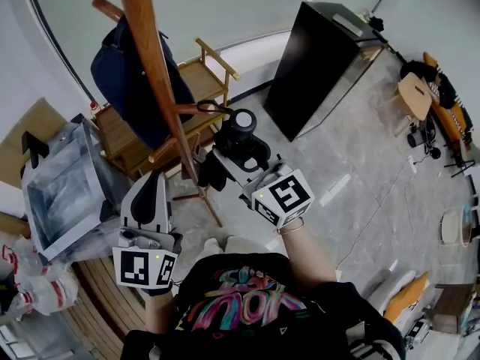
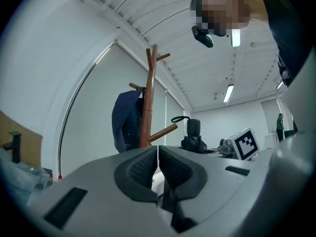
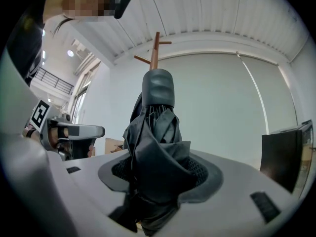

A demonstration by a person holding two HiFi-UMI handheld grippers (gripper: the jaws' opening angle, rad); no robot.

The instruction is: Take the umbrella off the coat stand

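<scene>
A wooden coat stand (image 1: 154, 58) rises at the upper left, with a navy bag (image 1: 127, 77) hanging on it. My right gripper (image 1: 236, 152) is shut on a folded black umbrella (image 1: 241, 130), held just right of the pole. In the right gripper view the umbrella (image 3: 157, 147) fills the gap between the pads, handle end up. Its strap loop (image 1: 214, 107) lies at the tip of a side peg (image 1: 191, 109); I cannot tell whether it is around the peg. My left gripper (image 1: 154, 182) is lower left of the pole, its jaws (image 2: 158, 157) shut and empty.
A black cabinet (image 1: 315, 58) stands at the upper right. A wooden rack (image 1: 206, 73) is behind the stand. A clear plastic box (image 1: 56, 186) sits at the left. Chairs and gear (image 1: 420, 96) line the far right.
</scene>
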